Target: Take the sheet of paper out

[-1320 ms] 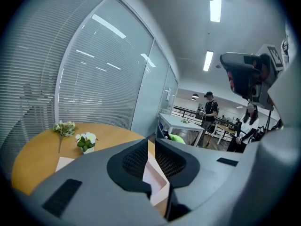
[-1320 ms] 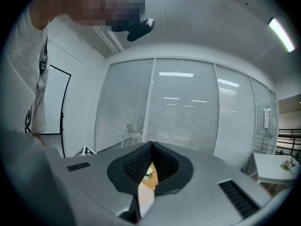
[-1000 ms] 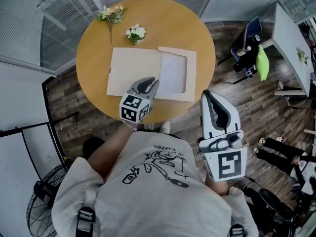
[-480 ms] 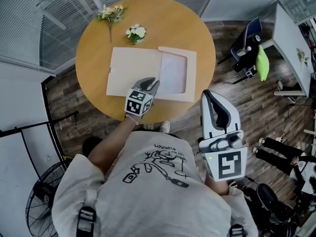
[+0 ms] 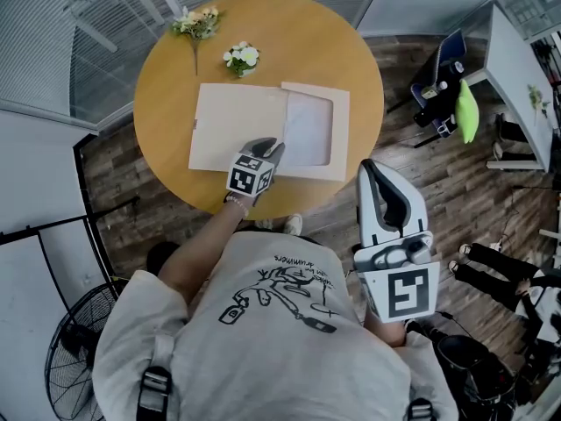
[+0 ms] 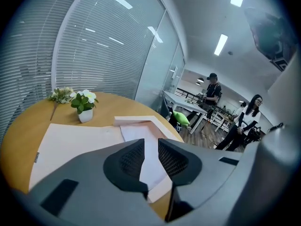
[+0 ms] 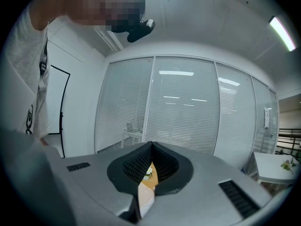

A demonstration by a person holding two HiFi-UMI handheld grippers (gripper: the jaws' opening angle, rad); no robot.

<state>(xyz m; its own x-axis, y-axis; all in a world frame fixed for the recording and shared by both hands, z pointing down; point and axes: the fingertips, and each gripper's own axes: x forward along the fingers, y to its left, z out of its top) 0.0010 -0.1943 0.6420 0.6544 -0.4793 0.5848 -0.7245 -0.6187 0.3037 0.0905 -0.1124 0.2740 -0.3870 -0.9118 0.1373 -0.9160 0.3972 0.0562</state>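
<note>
A beige folder lies open on the round wooden table. The white sheet of paper rests in its right half, framed by the folder's raised border. My left gripper hovers low over the folder's near edge, just left of the sheet. Its jaws have just been opening, and nothing is between them. In the left gripper view the sheet shows through the gap of that gripper, with the folder to its left. My right gripper is held off the table's near right edge, tips together and empty, as the right gripper view shows.
A small pot of white flowers and a loose flower sprig sit at the table's far left. A fan stands on the floor at the left, a chair at the right. People stand in the background.
My left gripper has sunk toward the table at the folder's near edge and its jaws have parted. The right gripper, folder and sheet have not moved.
</note>
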